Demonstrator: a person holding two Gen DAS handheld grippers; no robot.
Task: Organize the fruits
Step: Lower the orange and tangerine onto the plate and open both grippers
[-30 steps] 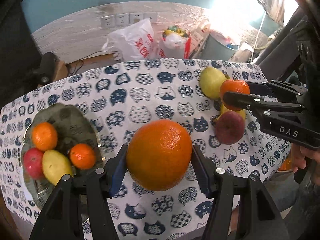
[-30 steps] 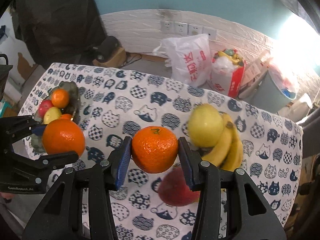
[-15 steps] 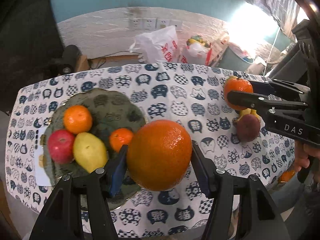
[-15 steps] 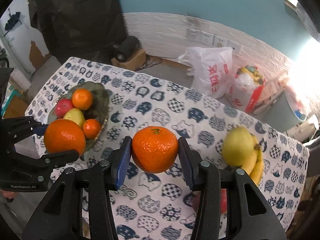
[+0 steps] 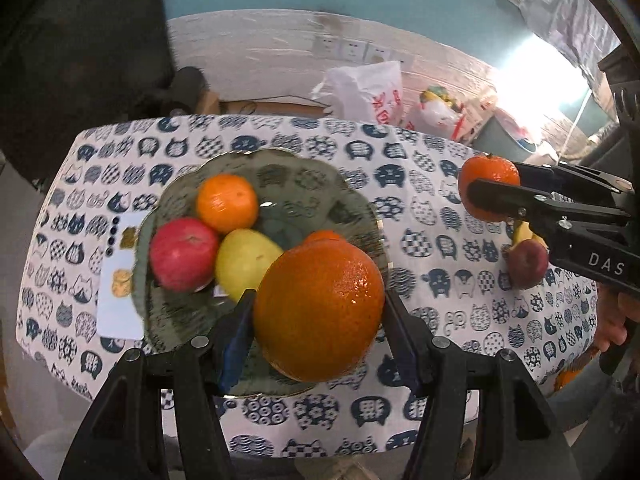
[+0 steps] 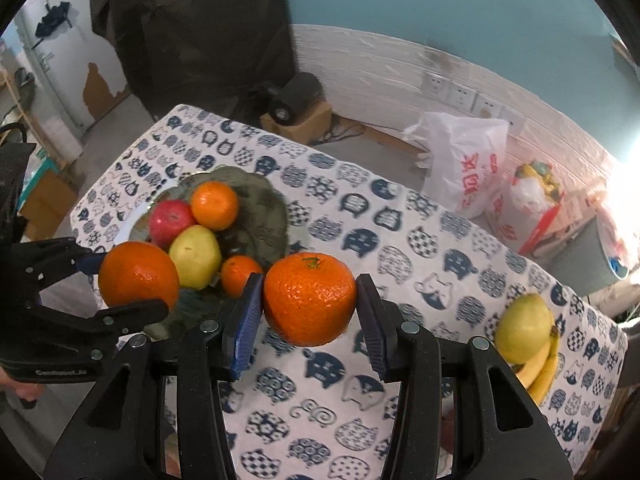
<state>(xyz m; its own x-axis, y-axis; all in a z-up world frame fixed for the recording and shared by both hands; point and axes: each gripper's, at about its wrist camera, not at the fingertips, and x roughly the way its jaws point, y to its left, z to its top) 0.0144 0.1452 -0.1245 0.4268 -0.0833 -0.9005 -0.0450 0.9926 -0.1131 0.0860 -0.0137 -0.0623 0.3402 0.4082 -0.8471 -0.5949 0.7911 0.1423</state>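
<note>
We note both cameras sit behind their own fingers, looking steeply down and forward onto the table (image 5: 400,160). The left view sits close over the glass plate (image 5: 352,200), which lies directly ahead of its fingers. The right view has the same plate (image 6: 276,216) ahead to its left. Each view catches the other gripper at its edge.

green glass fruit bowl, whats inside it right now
The scalloped green glass bowl holds a red apple, a yellow-green pear, a larger tangerine and a smaller tangerine. The gripper-held big orange covers part of the bowl's near side.
</note>
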